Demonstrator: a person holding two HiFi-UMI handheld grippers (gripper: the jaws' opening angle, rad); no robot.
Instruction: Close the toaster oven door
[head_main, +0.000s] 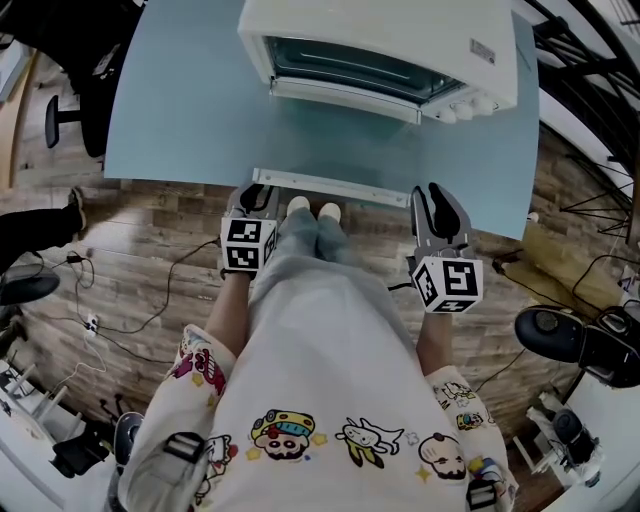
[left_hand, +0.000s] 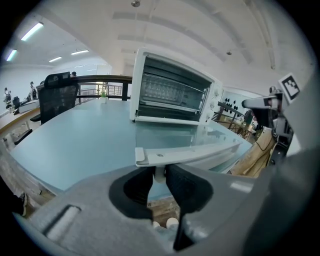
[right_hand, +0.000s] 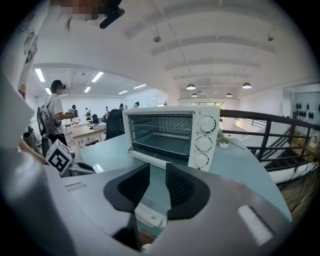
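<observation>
Left gripper (left_hand: 159, 174): jaws clenched on the door handle (left_hand: 190, 154), gripping its white stem near the left end; the handle bar lies just above the pads.
Right gripper (right_hand: 157, 169): jaws released, nothing between them; the handle's right end shows low in the gap, untouched.
Oven door (left_hand: 170, 136): hanging fully open, glass about level, stretching from the left jaws to the oven.
Toaster oven (head_main: 400, 45): ahead of both jaw pairs, cavity exposed.
Table (head_main: 170, 110): pale blue, carries the oven; the handle sits at its near edge.

toaster oven (head_main: 400, 40): white, on blue table (head_main: 180, 100) | door (head_main: 330, 186): open, folded down level
</observation>
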